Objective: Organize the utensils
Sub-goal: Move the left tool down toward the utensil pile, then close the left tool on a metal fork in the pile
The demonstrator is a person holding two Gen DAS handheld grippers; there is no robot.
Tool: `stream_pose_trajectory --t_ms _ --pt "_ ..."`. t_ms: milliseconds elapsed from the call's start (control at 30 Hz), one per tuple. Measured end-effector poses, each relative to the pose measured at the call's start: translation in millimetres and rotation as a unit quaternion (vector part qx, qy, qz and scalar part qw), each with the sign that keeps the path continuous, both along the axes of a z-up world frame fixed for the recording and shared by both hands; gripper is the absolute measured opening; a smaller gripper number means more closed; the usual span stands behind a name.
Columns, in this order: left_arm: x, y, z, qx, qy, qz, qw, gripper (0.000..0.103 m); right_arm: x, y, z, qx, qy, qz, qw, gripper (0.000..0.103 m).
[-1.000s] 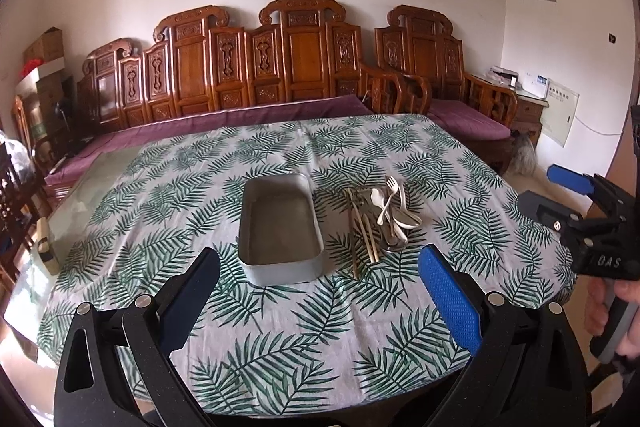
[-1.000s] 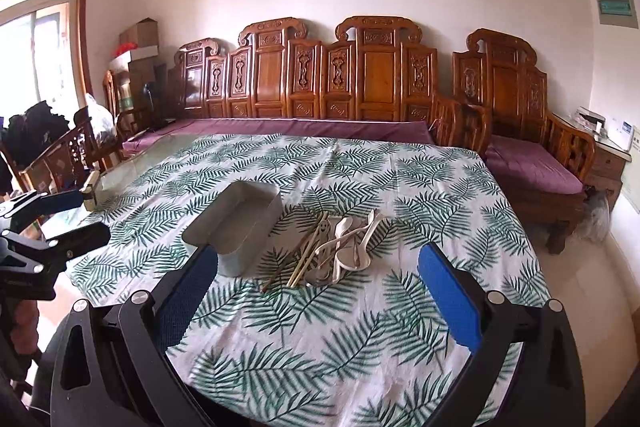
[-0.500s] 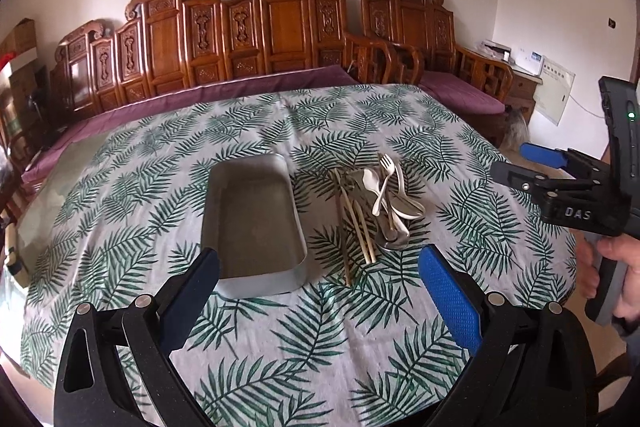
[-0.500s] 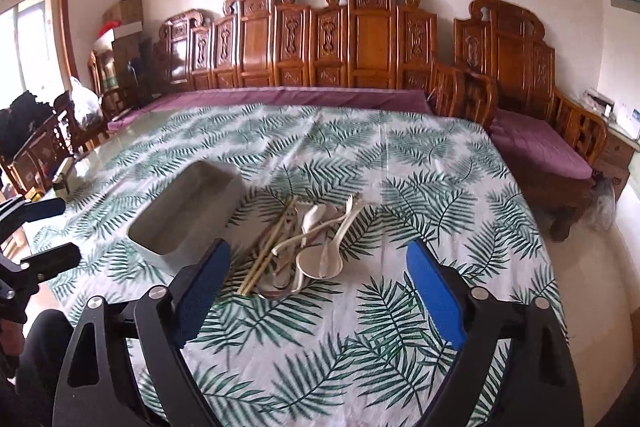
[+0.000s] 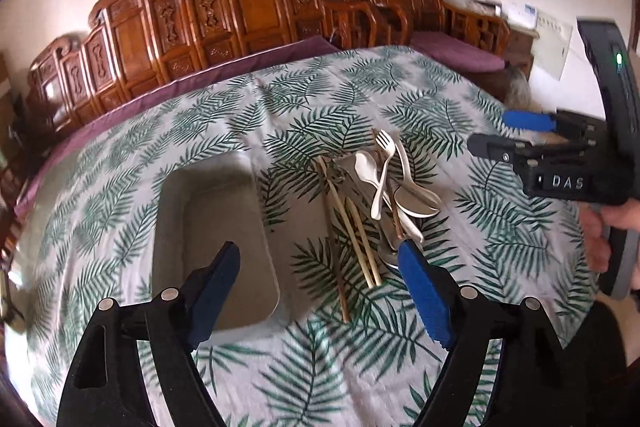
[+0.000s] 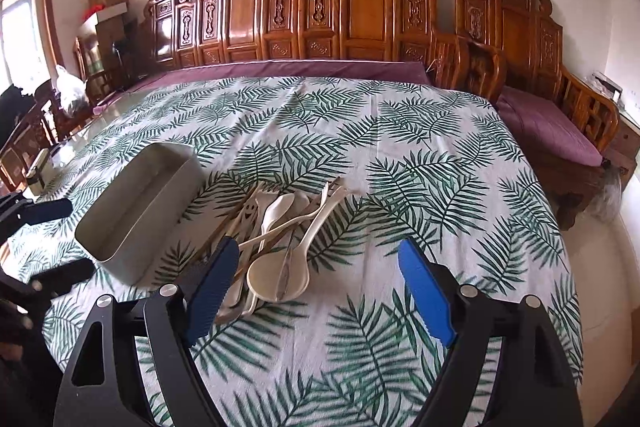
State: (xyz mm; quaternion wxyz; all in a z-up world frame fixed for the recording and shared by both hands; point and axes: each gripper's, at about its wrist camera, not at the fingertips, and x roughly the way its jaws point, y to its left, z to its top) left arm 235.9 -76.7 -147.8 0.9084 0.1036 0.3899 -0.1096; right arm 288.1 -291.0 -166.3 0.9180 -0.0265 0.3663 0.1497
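Left wrist: I've dropped both grippers closer | left gripper (image 5: 320, 279) and right gripper (image 6: 316, 283) narrowing, empty, still agape | utensils (image 5: 376, 199) mid-table beside tray (image 5: 216, 223) | grab next

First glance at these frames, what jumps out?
A tangled pile of pale utensils sits mid-table on the palm-leaf tablecloth, with an empty grey tray just left of it. Carved wooden benches line the wall behind.
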Motion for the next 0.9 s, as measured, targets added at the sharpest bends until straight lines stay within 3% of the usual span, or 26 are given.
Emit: stream_pose_trajectory --t_ms 333,433,600,767,900 --pt "52 -33 -27 0.004 0.039 -0.027 0.9989 0.076 18 -17 -23 0.017 0.017 -0.016 1.0 0.084" --pt "72 -39 -37 -0.005 0.061 -0.024 0.9978 0.064 21 -21 -27 0.019 0.022 -0.02 0.999 0.083" --pt "96 -51 -53 -0.008 0.086 -0.03 0.9958 0.055 22 -24 -33 0.017 0.032 -0.022 0.999 0.082" --pt "110 -65 -70 0.019 0.105 -0.048 0.9932 0.038 21 -22 -34 0.013 0.034 -0.021 0.999 0.082" --pt "114 -75 -77 0.045 0.109 -0.065 0.9909 0.035 21 -22 -33 0.013 0.032 -0.02 0.999 0.082"
